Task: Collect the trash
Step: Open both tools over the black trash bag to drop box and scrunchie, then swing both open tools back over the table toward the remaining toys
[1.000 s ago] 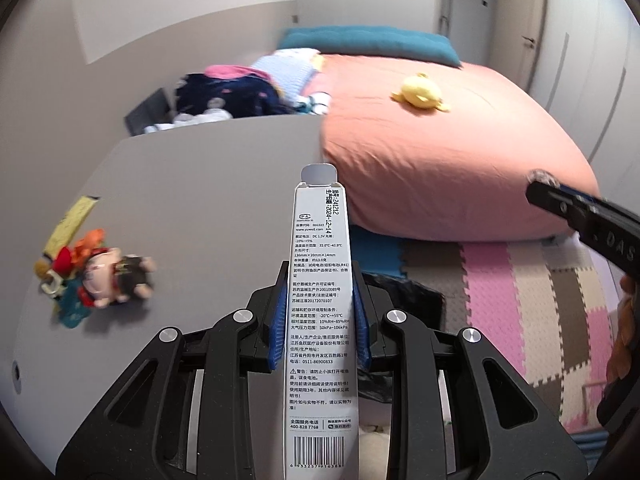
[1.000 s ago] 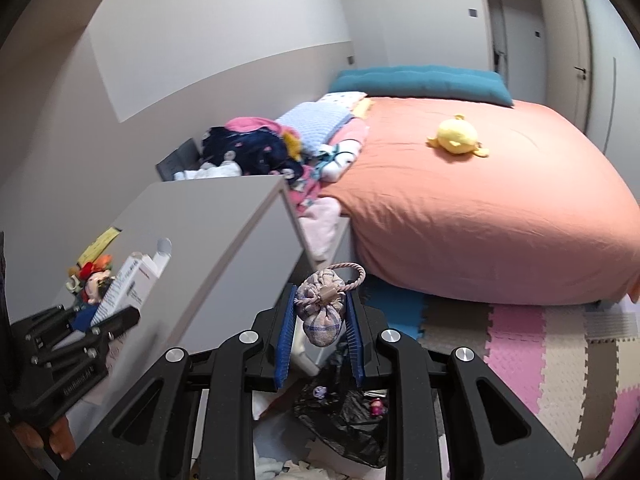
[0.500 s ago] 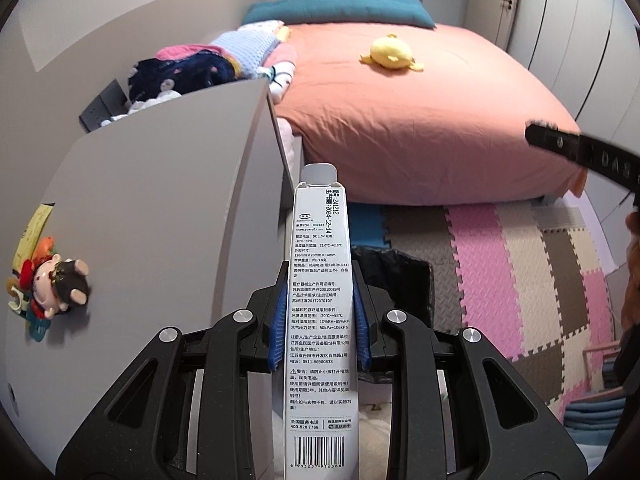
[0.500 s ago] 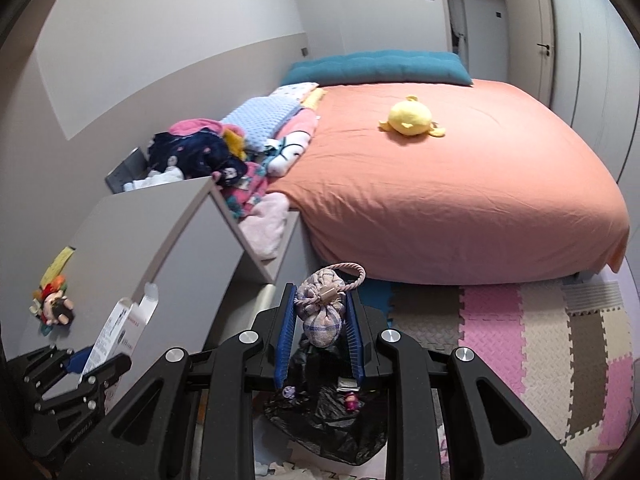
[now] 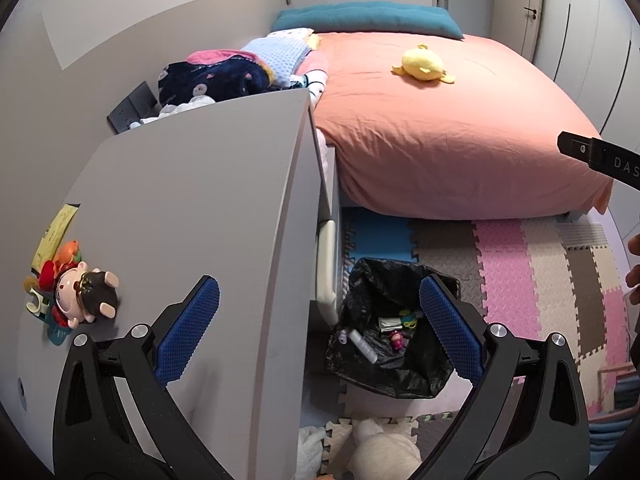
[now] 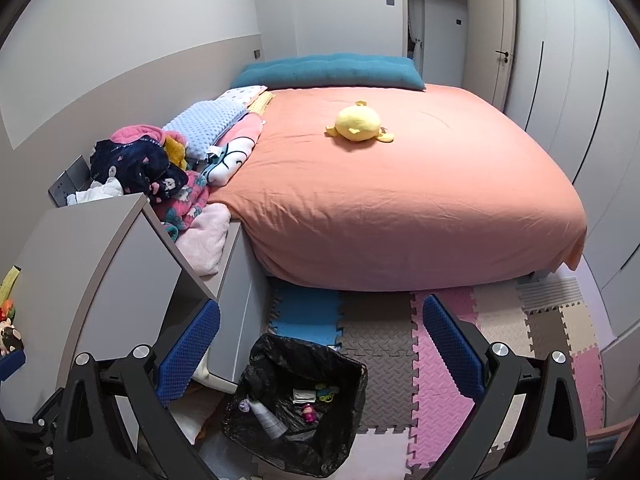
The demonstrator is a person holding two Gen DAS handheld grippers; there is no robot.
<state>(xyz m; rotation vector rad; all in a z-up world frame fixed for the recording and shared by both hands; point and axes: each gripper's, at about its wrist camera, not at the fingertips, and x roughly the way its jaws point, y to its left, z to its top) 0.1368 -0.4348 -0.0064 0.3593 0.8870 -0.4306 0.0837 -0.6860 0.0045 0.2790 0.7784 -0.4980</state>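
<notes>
A bin lined with a black bag (image 5: pixel 396 380) stands on the floor beside the grey cabinet (image 5: pixel 192 200). In it lie a long white carton (image 5: pixel 362 346), a small lilac pouch (image 5: pixel 343 334) and several small scraps. My left gripper (image 5: pixel 318 320) hangs above the bin's left edge, its jaws opening wide, with nothing between the blue pads (image 5: pixel 188 332). In the right wrist view the bin (image 6: pixel 320 452) sits below my right gripper (image 6: pixel 320 344), whose jaws are also opening and hold nothing. The carton (image 6: pixel 266 416) and pouch (image 6: pixel 245 403) show inside.
A doll toy (image 5: pixel 80 300) and a yellow slip (image 5: pixel 56 232) lie on the cabinet top. The bed with an orange cover (image 6: pixel 400 200) and a yellow plush (image 6: pixel 358 124) fills the back. Foam mats (image 6: pixel 440 380) cover the floor. Clothes (image 6: pixel 136 164) are piled left of the bed.
Both grippers went from shut to wide open. The white carton left the left jaws and the pouch left the right jaws; both now lie in the bin. Both views tipped down towards the bin.
</notes>
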